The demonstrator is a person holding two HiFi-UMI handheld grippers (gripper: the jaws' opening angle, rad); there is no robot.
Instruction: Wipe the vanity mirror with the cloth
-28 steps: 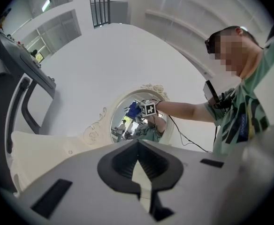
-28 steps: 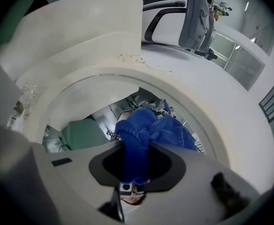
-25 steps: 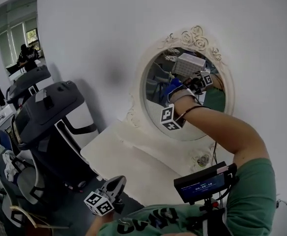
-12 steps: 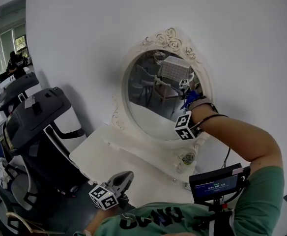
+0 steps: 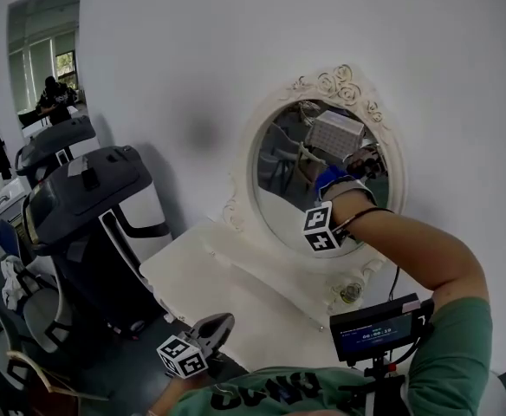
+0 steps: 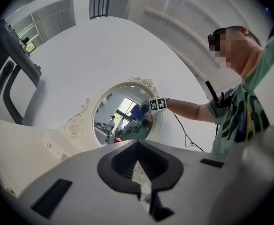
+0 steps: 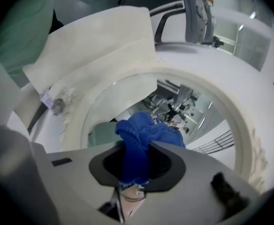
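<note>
Right tool [image 7: 135,181] clamped on one cloth [image 7: 144,135], seemingly touching one mirror [image 7: 116,97], left tool [image 6: 139,175] closed, empty.

The person wears a green short-sleeved shirt [image 5: 450,332] with dark print, while the grey left gripper [image 5: 217,323] and right gripper [image 7: 136,170] carry black-and-white marker cubes [image 5: 181,356].

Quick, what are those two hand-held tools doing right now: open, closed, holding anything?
Left tool: closed, holding nothing.
Right tool: closed on the blue cloth, up at the mirror.
</note>
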